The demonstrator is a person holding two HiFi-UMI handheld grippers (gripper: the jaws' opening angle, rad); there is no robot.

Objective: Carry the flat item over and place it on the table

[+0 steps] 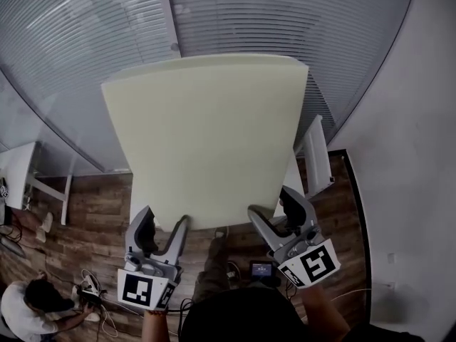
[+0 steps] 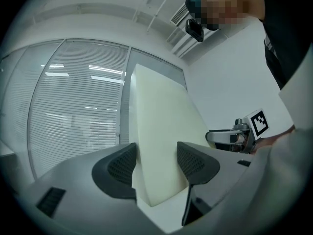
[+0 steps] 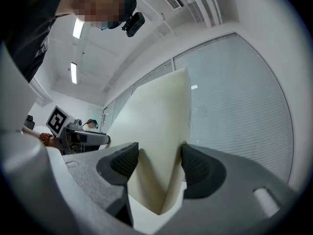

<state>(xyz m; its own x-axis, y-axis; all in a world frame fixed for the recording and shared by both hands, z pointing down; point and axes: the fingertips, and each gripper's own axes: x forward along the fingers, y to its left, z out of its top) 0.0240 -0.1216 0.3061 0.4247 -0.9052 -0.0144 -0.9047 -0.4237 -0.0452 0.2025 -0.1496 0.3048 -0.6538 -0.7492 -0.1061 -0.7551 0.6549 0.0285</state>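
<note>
A large flat slab of pale cream foam (image 1: pixel 206 137) is held up in the air in front of me, tilted away. My left gripper (image 1: pixel 182 223) grips its near edge at the left, and my right gripper (image 1: pixel 260 212) grips the same edge at the right. In the left gripper view the slab (image 2: pixel 161 126) rises between the two dark pads of the left gripper (image 2: pixel 156 163), which is shut on it. In the right gripper view the slab (image 3: pixel 159 121) is likewise pinched by the right gripper (image 3: pixel 159 163).
A glass wall with blinds (image 1: pixel 85 41) fills the background. A white table (image 1: pixel 18 166) stands at the left and a white frame (image 1: pixel 317 152) at the right, by the wall. A person (image 1: pixel 32 305) crouches by cables (image 1: pixel 92 287) on the wooden floor.
</note>
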